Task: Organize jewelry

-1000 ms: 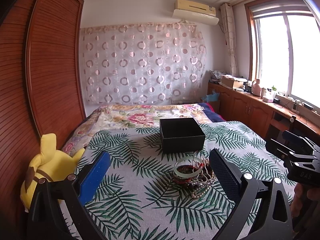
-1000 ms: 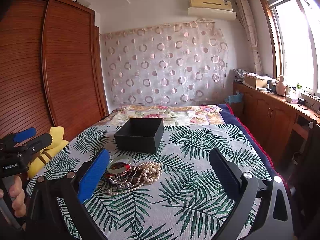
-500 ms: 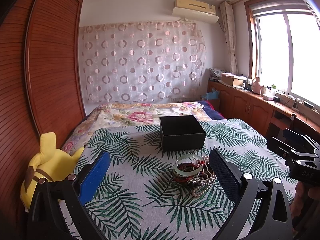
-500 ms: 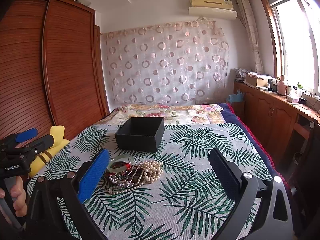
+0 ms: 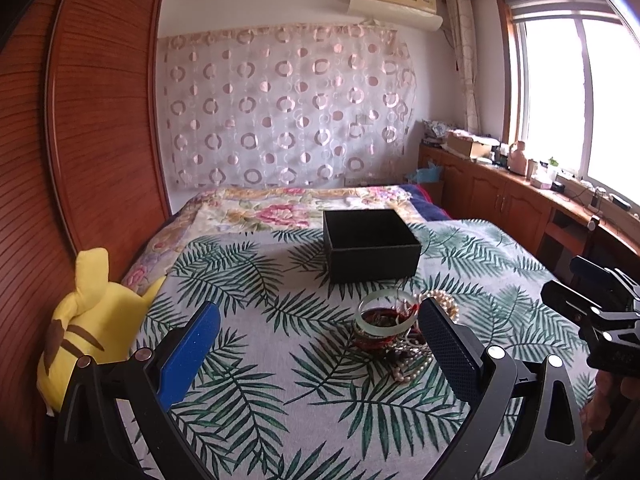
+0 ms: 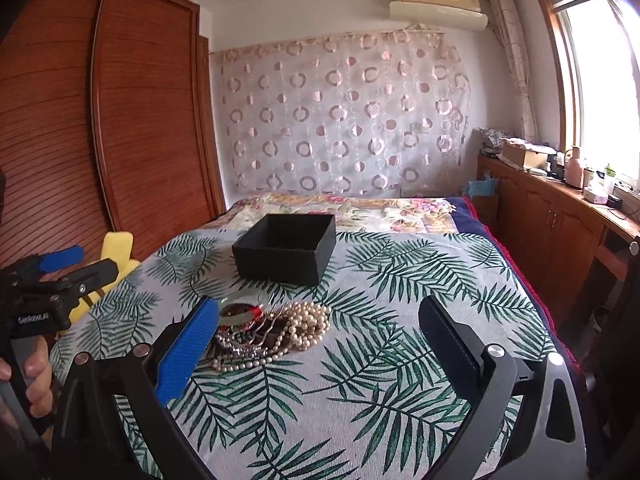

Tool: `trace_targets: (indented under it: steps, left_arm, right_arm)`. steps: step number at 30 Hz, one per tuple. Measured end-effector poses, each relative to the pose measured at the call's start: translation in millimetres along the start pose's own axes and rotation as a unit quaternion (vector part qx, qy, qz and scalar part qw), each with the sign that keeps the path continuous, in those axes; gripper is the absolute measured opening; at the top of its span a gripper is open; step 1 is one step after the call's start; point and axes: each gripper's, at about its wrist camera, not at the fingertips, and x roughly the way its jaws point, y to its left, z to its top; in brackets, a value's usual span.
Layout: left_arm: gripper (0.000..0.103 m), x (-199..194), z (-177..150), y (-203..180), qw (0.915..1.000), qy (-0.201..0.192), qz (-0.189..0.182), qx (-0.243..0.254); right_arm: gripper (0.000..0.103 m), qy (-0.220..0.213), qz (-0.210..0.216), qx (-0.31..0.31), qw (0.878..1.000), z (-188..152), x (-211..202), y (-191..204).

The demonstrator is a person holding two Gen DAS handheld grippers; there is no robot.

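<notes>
Fingers on both the left gripper [image 5: 318, 344] and right gripper [image 6: 318, 342] are sitting spread wide, gripping nothing, hovering over the palm-leaf bedspread [image 6: 400, 280]. The jewelry pile [image 6: 272, 328] is lying tangled just in front of the open black box [image 6: 286, 248]: pale green bangle [image 5: 385, 318], red bits, pearl strands [image 6: 306, 324]. Compared with a second ago, both grippers are creeping slightly closer to the pile, nothing else moving.

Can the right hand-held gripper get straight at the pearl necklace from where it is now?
Probably yes. The right hand-held gripper is open, and the pearl necklace lies just ahead between its fingers, with only bare bedspread in front of it. It is tangled with the other jewelry, though.
</notes>
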Motion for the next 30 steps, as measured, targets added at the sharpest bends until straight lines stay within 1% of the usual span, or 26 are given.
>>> trace_targets:
  steps: [3, 7, 10, 14, 16, 19, 23, 25, 30]
  left_arm:
    - [0.096, 9.0, -4.9, 2.1, 1.0, 0.008, -0.005, -0.002]
    - [0.096, 23.4, -10.5, 4.1, 0.9994, 0.028, -0.018, 0.002]
    - [0.096, 33.9, -12.5, 3.9, 0.9986, 0.042, -0.03, 0.008]
    - [0.096, 50.0, -12.3, 2.7, 0.9944, 0.074, -0.074, 0.011]
    - [0.096, 57.6, -13.0, 1.8, 0.9923, 0.089, -0.086, 0.006]
    - [0.096, 67.8, -16.8, -0.9, 0.9888, 0.103, -0.107, 0.0]
    - [0.096, 79.2, -17.1, -7.9, 0.9866, 0.108, -0.121, 0.013]
    - [0.096, 87.9, -15.0, -10.1, 0.9838, 0.117, -0.135, 0.015]
    - [0.096, 118.6, -11.3, -24.0, 0.9793, 0.142, -0.14, 0.035]
  right_arm:
    - [0.1, 0.01, 0.003, -0.008, 1.0, -5.3, 7.1, 0.5]
    - [0.094, 0.028, 0.016, -0.01, 0.999, -12.0, 17.5, 0.3]
    - [0.084, 0.043, 0.027, -0.015, 0.999, -16.9, 25.9, 1.7]
    - [0.068, 0.063, 0.042, -0.021, 0.997, -22.2, 37.4, 5.0]
    - [0.064, 0.074, 0.051, -0.024, 0.996, -24.8, 42.3, 6.5]
    - [0.06, 0.084, 0.056, -0.025, 0.995, -28.4, 46.6, 6.5]
    - [0.06, 0.094, 0.059, -0.028, 0.993, -31.8, 51.8, 4.6]
    - [0.06, 0.098, 0.061, -0.026, 0.993, -32.6, 53.8, 4.1]
    - [0.06, 0.101, 0.067, -0.028, 0.992, -34.0, 53.6, 6.6]
